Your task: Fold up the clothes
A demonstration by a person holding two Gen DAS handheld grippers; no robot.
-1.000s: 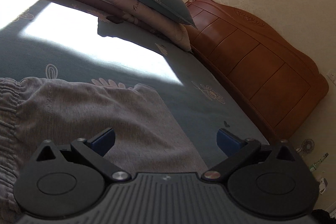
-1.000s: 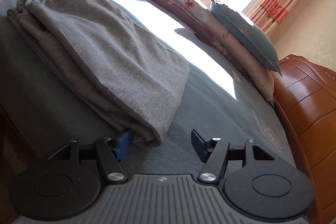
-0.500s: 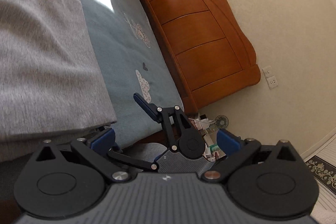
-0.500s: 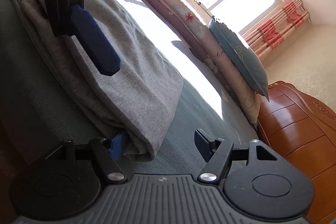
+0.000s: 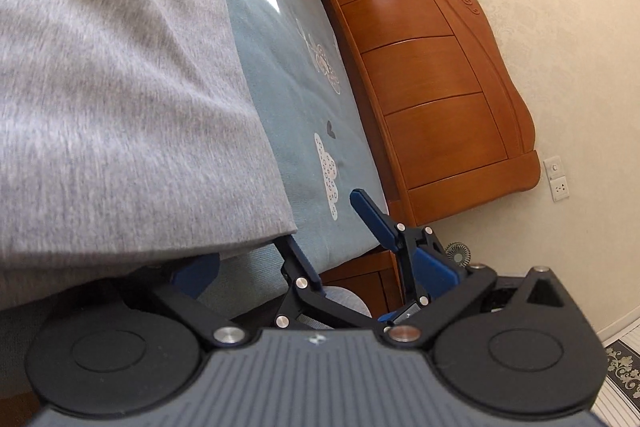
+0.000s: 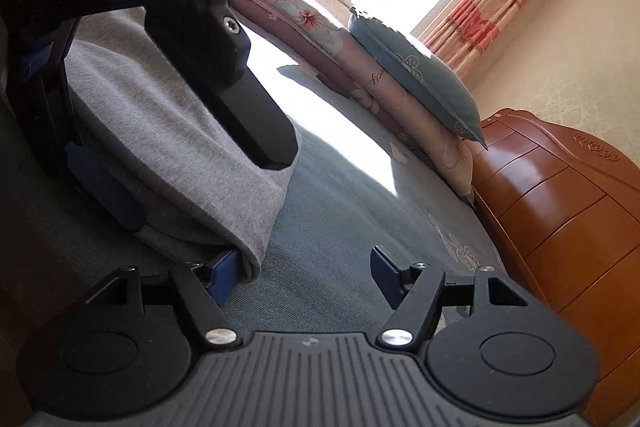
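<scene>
Grey trousers (image 6: 168, 131) now flanked by lowered left claw (image 6: 192, 183).

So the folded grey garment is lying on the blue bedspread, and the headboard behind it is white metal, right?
Not quite. The folded grey garment does lie on the blue bedspread, but the headboard is orange-brown wood with carved panels, not white metal. The right wrist view shows it.

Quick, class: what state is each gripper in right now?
Left gripper: open, holding nothing.
Right gripper: jaws opening, gripping nothing; the folded grey garment lies against one finger.
</scene>
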